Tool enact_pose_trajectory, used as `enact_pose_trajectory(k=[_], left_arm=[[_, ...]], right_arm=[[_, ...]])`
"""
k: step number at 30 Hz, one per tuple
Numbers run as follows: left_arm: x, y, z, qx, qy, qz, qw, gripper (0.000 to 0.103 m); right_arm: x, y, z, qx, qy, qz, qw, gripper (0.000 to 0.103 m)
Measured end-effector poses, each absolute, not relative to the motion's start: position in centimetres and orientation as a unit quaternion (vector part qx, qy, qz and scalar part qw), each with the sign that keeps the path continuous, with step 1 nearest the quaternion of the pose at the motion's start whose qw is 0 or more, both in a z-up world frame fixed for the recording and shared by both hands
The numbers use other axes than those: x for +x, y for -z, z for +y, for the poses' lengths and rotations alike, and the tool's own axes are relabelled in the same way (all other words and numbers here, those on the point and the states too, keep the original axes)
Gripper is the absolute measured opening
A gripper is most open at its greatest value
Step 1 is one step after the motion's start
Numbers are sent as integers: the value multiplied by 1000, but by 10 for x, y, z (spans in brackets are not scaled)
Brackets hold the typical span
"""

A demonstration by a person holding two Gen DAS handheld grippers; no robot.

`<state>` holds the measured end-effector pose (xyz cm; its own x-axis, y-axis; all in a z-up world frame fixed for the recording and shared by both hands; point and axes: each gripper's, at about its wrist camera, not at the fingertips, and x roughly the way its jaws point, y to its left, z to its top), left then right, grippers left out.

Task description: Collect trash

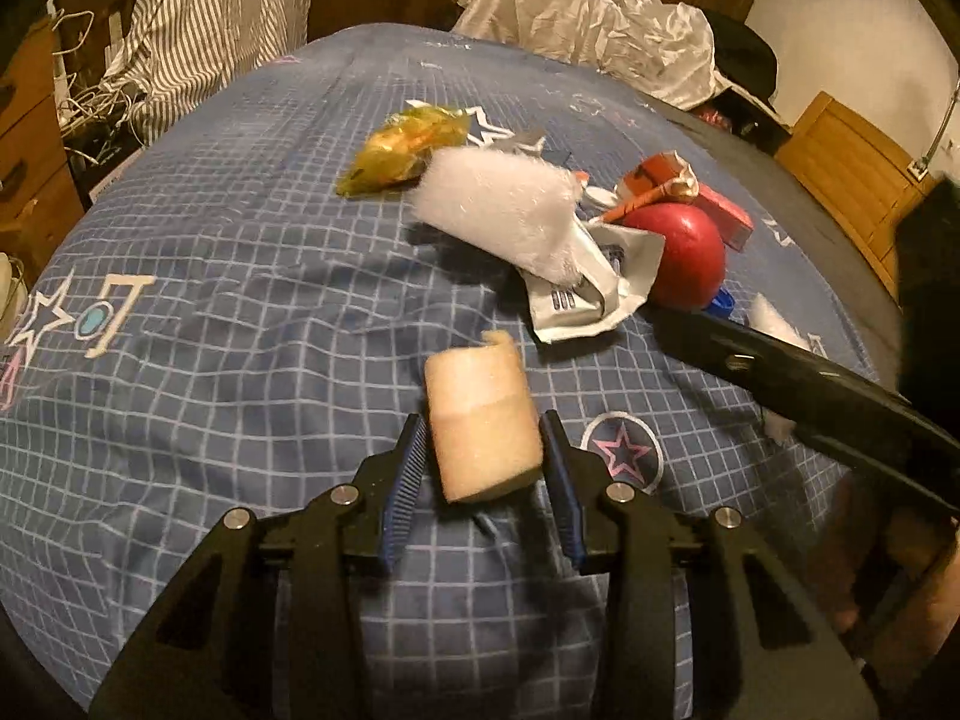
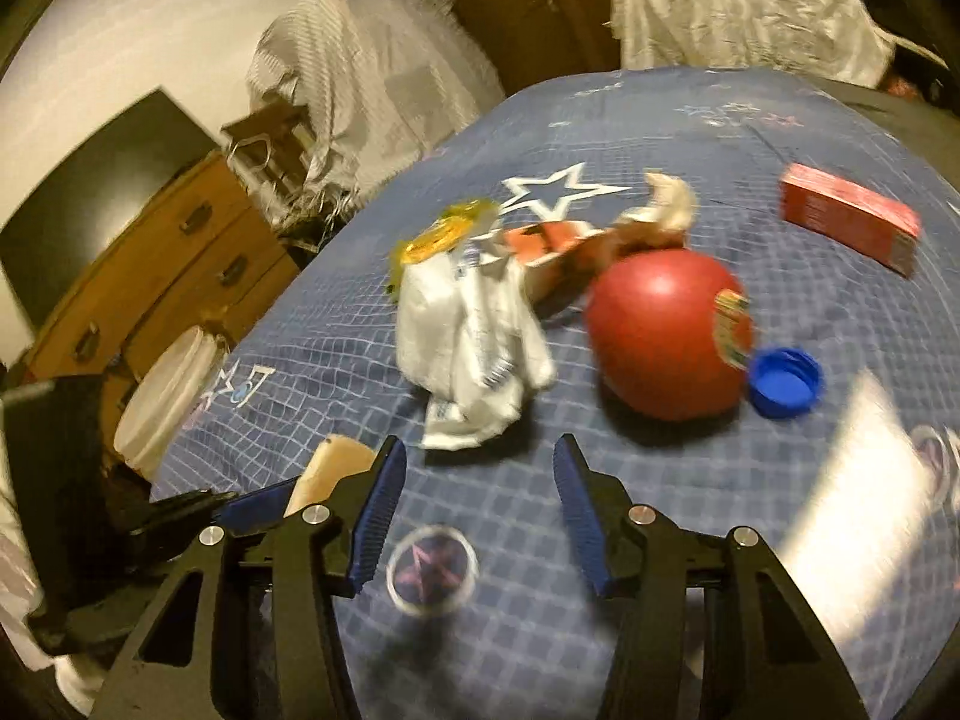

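Note:
My left gripper [image 1: 485, 450] is shut on a beige foam piece [image 1: 480, 420], held above the blue checked bedspread [image 1: 210, 390]. The foam also shows at lower left in the right wrist view [image 2: 327, 468]. My right gripper [image 2: 477, 480] is open and empty, a short way in front of a crumpled white wrapper [image 2: 474, 330] and a red ball-shaped container [image 2: 666, 336]. Trash lies in a cluster: a yellow wrapper [image 1: 402, 147], a white fluffy pad [image 1: 504, 210], the white wrapper [image 1: 591, 282], a blue bottle cap [image 2: 786, 381], an orange torn carton [image 2: 552, 246] and a red box [image 2: 852, 222].
A white bucket [image 2: 165, 402] stands on the floor left of the bed beside a wooden drawer unit [image 2: 162, 264]. A crumpled white plastic bag [image 1: 588, 18] lies at the bed's far end. Striped cloth and cables [image 1: 180, 30] are at the far left.

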<state>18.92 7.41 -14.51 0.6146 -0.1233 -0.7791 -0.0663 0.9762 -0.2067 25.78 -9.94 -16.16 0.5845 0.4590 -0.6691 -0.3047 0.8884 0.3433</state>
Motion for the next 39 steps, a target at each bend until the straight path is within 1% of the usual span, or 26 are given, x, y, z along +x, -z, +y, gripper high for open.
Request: enact_pose_trajectory(k=[1,2,6,7,8,9,10,12,13,17,20,21,22,23,24,27,28,31,33,34,38,39], left_arm=[[189,144,76,-110,17,437,892,37],[189,143,77,-113,18,437,892,37],[189,146,82,-127,25,441,888,37],[190,147,82,-130,27,443,887,37],[191,148,82,-132,30,445,885,37],[191,150,80,-133,30,446,885,37],[191,150,79,-132,29,446,885,37],[190,149,77,-130,28,446,885,37],[189,147,77,-127,27,444,887,37],[185,142,80,-120,22,438,891,37],[181,142,82,-119,23,438,891,37],[179,142,81,-117,25,438,891,37],[177,143,80,-118,27,439,890,38],[175,144,80,-119,28,440,890,38],[174,145,79,-121,28,440,889,39],[173,147,77,-126,33,444,886,39],[173,148,77,-126,32,445,886,39],[172,146,81,-130,31,443,886,39],[172,144,84,-131,29,442,887,39],[173,143,86,-130,28,442,887,39],[179,143,86,-122,38,449,884,39],[180,143,85,-119,40,451,883,39]], right_arm=[[265,164,-94,90,-216,406,884,59],[273,165,-87,80,-210,407,886,60],[297,170,-76,72,-200,412,886,60],[304,173,-74,72,-200,418,883,58],[310,177,-73,74,-200,424,880,53],[313,180,-73,75,-199,428,878,39],[314,181,-75,78,-197,426,879,33],[304,176,-81,85,-195,417,884,27],[291,169,-85,81,-196,409,888,27],[235,163,-116,78,-185,411,890,27],[181,170,-140,76,-175,434,880,29],[169,170,-147,76,-169,433,882,36],[157,167,-155,77,-152,422,890,57],[144,160,-166,71,-117,398,907,68],[136,152,-172,61,-84,374,922,72],[130,131,-183,41,-49,333,941,71],[134,129,-183,36,-55,332,941,66],[161,126,-186,48,-83,338,936,57],[188,126,-194,44,-84,342,935,55],[207,128,-194,38,-94,358,928,55],[280,153,-184,-73,-119,442,886,54],[289,156,-183,-92,-122,447,881,54]])
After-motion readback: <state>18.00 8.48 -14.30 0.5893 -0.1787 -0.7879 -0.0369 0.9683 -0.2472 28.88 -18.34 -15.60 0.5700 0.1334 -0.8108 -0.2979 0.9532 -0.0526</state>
